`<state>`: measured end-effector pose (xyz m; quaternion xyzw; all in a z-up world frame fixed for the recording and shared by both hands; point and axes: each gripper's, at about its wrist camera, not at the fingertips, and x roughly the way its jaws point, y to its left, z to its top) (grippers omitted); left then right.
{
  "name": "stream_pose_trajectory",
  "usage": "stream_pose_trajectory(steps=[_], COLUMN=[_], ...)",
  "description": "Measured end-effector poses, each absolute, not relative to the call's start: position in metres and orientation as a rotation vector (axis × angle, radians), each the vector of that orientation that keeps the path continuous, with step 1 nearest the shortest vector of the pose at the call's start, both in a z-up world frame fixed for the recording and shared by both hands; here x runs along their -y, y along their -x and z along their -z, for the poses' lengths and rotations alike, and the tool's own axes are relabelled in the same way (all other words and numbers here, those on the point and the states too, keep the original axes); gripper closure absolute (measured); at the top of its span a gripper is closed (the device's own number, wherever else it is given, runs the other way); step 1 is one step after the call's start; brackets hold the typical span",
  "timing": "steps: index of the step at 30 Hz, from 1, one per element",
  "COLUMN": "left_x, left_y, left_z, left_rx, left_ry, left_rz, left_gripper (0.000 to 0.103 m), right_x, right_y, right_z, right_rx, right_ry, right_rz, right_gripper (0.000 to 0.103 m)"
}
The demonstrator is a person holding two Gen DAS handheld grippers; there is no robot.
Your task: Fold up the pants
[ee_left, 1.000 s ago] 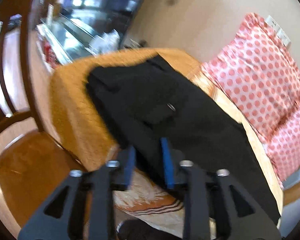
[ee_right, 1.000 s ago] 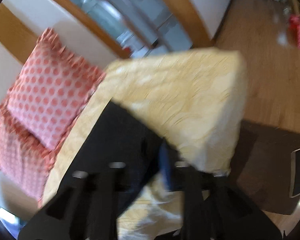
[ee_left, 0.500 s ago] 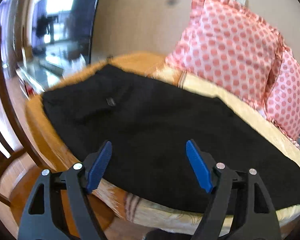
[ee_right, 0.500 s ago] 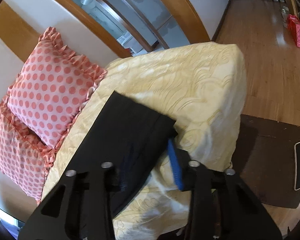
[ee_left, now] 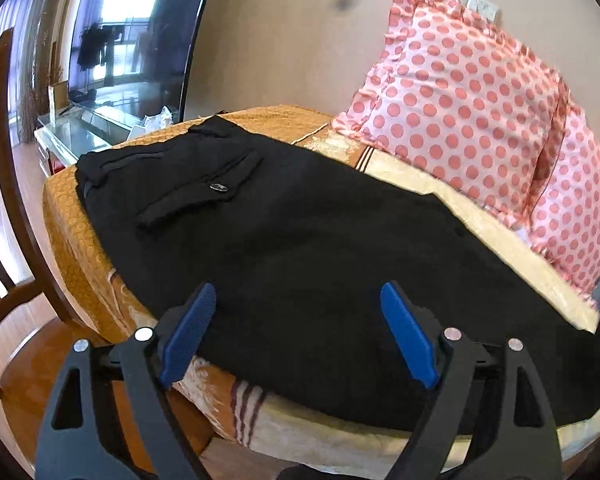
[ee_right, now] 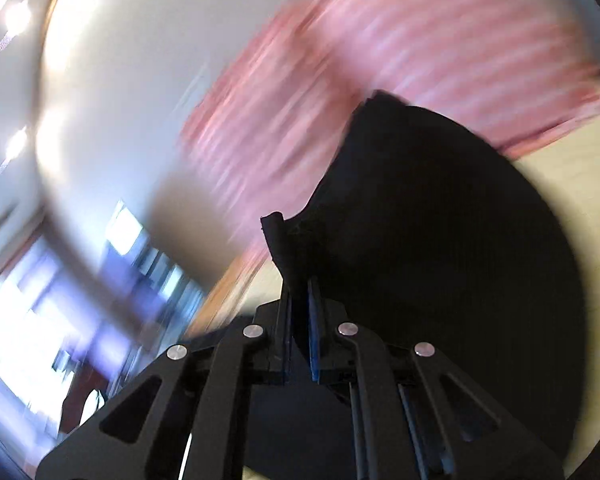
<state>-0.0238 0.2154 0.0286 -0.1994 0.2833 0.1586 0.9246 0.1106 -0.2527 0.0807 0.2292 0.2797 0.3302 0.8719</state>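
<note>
Since half a second ago the right gripper [ee_right: 300, 280] has swung up and away from the flat spread, its view now streaking with blur, while the left gripper [ee_left: 296, 328] has stayed over the near edge with its jaws spread just as wide. Nearest the right camera, the blue pads [ee_right: 314, 320] are pressing together on a bunched corner of the black pants [ee_right: 440, 220], and a twisted tip of cloth is sticking up just past them; the fabric is rising from the fingers and draping back toward the pale bedspread [ee_right: 588, 200]. On the left side, the gripper is hanging released, holding nothing, its two pads framing the dark cloth. The pants [ee_left: 300, 232] are lying lengthwise across the bedspread [ee_left: 76, 216], the buttoned back pocket [ee_left: 204, 188] and waistband lying at the far left end. Beyond them, two pink polka-dot pillows [ee_left: 460, 104] are leaning against the wall, just beside the far edge of the pants. To the far left a dark glass door [ee_left: 132, 40] is reflecting the room, and a wooden chair [ee_left: 8, 200] is standing beside the bed.
</note>
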Motion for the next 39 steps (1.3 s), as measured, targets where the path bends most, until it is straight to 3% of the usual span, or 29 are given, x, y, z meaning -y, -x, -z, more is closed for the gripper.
stream_pose_trajectory(steps=[3,5,11,17,18,20,21,22,25,28,39], left_x=[-0.219,-0.227,-0.256,-0.275,-0.275,-0.279,-0.280,-0.281,-0.288,-0.289,-0.282], left_y=[0.043,0.063,0.096,0.095,0.095,0.093,0.093,0.092,0.089,0.082,0.050], left_z=[-0.036,-0.041,-0.037,-0.019,-0.017,-0.015,-0.015,-0.015,-0.013,-0.012,-0.010], left_rx=[-0.560,-0.549,-0.526,-0.547,-0.548,-0.552,-0.551,-0.548,-0.545,-0.562,-0.648], left_ry=[0.437,0.434,0.512,0.663,0.671,0.686,0.693,0.703,0.759,0.777,0.818], left_rz=[-0.309,-0.345,-0.409,-0.364,-0.361,-0.355,-0.351,-0.346,-0.323,-0.316,-0.292], left_gripper=[0.019,0.019,0.019,0.019,0.019,0.019,0.019,0.019,0.018,0.018,0.017], right_x=[0.158,0.133,0.110,0.056,0.053,0.048,0.048,0.046,0.054,0.046,0.056], right_y=[-0.122,-0.125,-0.107,-0.075,-0.069,-0.060,-0.051,-0.048,-0.041,-0.050,-0.052], right_z=[-0.026,-0.006,-0.055,-0.013,-0.006,-0.002,-0.004,-0.007,-0.021,-0.001,0.003], right_rx=[-0.837,-0.908,-0.695,-0.772,-0.776,-0.786,-0.770,-0.755,-0.651,-0.771,-0.728], right_ry=[-0.293,-0.283,-0.269,0.002,0.044,0.101,0.122,0.140,0.110,0.149,0.105], right_rz=[-0.794,-0.817,-0.889,-0.950,-0.949,-0.989,-1.028,-1.043,-1.036,-0.977,-1.013], right_gripper=[0.096,0.096,0.096,0.093,0.089,0.067,0.048,0.041,0.032,0.031,0.025])
